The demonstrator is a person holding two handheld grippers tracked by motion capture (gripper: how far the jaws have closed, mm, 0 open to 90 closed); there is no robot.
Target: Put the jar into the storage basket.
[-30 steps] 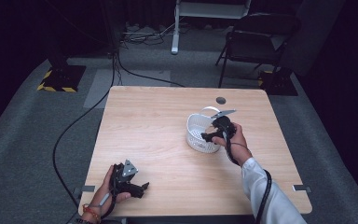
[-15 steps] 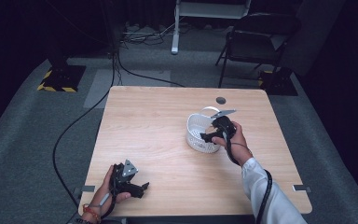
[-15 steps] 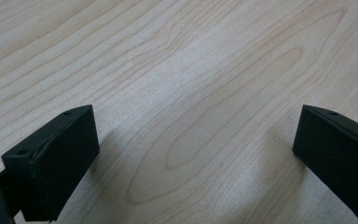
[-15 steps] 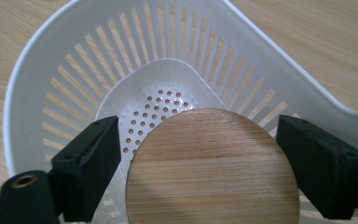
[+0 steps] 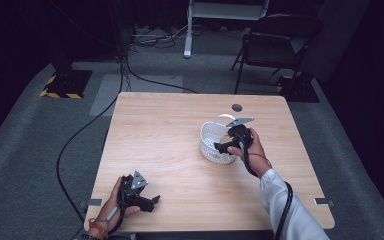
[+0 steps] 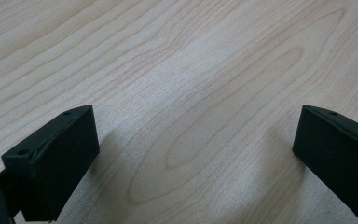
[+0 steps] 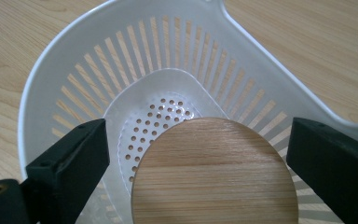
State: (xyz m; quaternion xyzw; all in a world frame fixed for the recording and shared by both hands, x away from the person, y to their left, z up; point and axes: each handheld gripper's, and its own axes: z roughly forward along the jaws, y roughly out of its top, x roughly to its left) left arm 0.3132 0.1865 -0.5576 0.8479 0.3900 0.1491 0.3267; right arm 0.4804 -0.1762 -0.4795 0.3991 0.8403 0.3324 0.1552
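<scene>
Now releasing round wooden disc [image 7: 214, 172] into white colander [image 7: 51, 70]; right gripper [image 7: 196, 163] jaws just spread, disc loose between. Left gripper [image 6: 191, 158] idle, jaws apart, empty. Next: back out right, likely.

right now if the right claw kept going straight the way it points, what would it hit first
Most likely the round wooden disc, which lies between the right claw's open jaws inside the white strainer basket. Behind it is the basket's perforated floor; depth is hard to judge.
</scene>
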